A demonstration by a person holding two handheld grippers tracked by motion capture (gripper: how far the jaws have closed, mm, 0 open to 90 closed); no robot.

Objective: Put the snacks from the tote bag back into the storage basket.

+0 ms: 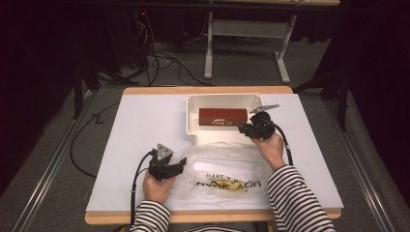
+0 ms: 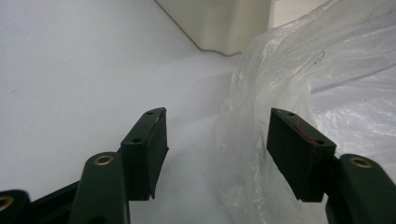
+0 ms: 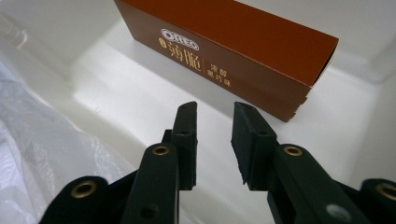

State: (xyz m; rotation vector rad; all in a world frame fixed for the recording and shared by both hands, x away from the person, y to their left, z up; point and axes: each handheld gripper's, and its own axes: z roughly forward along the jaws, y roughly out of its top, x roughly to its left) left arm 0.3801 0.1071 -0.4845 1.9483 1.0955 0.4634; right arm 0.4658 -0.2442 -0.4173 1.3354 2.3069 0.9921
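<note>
Black jaws of the right gripper (image 3: 214,140) are standing slightly apart with nothing between them, hovering over the near part of the white tray (image 1: 193,126). Just beyond the jaw tips, a brown biscuit box (image 3: 243,51) is lying flat on the tray floor, apart from the pads. The left gripper (image 2: 217,154) is resting released near the front left of the table (image 1: 140,125), its jaws standing wide; the crumpled edge of a clear plastic bag (image 2: 289,79) is lying between them, with the pads not pressing on it. The bag is spreading across the table between the tray and the person's striped sleeves (image 1: 295,198).
</note>
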